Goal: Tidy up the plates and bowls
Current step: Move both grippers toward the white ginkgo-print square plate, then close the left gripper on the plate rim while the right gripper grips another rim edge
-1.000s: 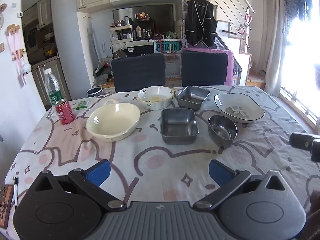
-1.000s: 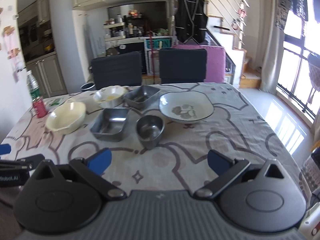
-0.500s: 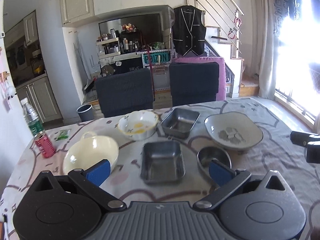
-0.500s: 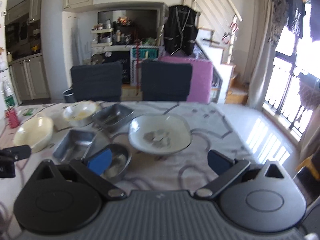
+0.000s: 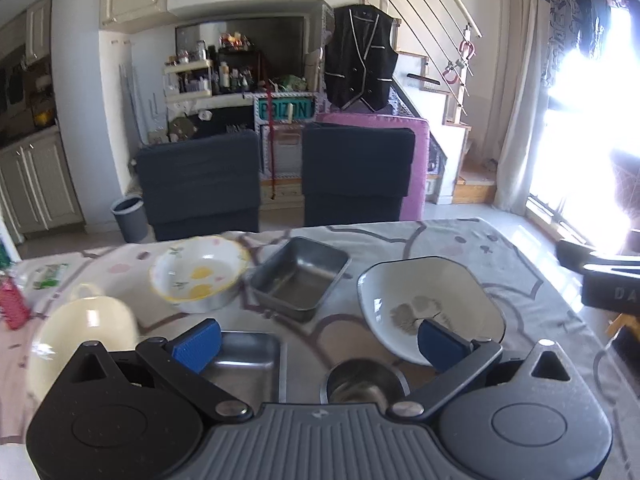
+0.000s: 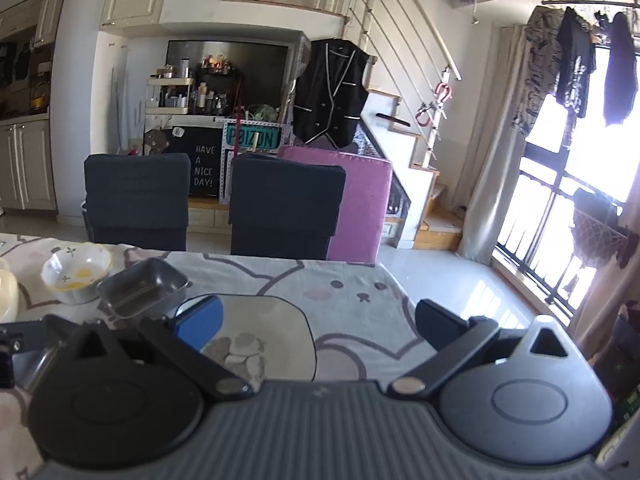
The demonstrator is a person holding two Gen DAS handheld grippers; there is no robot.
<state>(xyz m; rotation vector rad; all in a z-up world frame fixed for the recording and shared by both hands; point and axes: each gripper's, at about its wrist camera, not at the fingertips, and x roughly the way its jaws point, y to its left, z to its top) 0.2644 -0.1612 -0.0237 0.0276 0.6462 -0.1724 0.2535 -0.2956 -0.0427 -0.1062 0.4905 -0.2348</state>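
From the left wrist view, the left hand-held gripper (image 5: 318, 338) is seen spread wide and empty above the near part of the counter (image 5: 500, 240), with the small round steel bowl (image 5: 364, 380) directly below the gap between its blue pads and the near square steel tray (image 5: 248, 360) just beside its left pad. The grey-rimmed plate (image 5: 430, 308) lies under the right pad, the far steel tray (image 5: 300, 276) and the flowered bowl (image 5: 200, 274) sit further back close to each other, and the cream bowl (image 5: 80, 332) lies at the left. Since the dishes are crowded, a descent slightly off line could be expected to strike the plate's rim or the tray's edge and push them into one another; smooth steel may also slip from the pads if only the thin lip is pinched. From the right wrist view, the right hand-held gripper (image 6: 316, 322) is likewise wide apart and holds nothing, and the grey-rimmed plate (image 6: 288, 320) is seen under its left pad, while its right pad hangs over bare cloth. The plate's shallow, sloping rim offers little purchase, so a tilt or a drop might follow a grasp taken too near the edge. Both tools appear aimed near the same plate, so a collision between them is judged possible, and the loose patterned cloth could be dragged with any dish that is slid.
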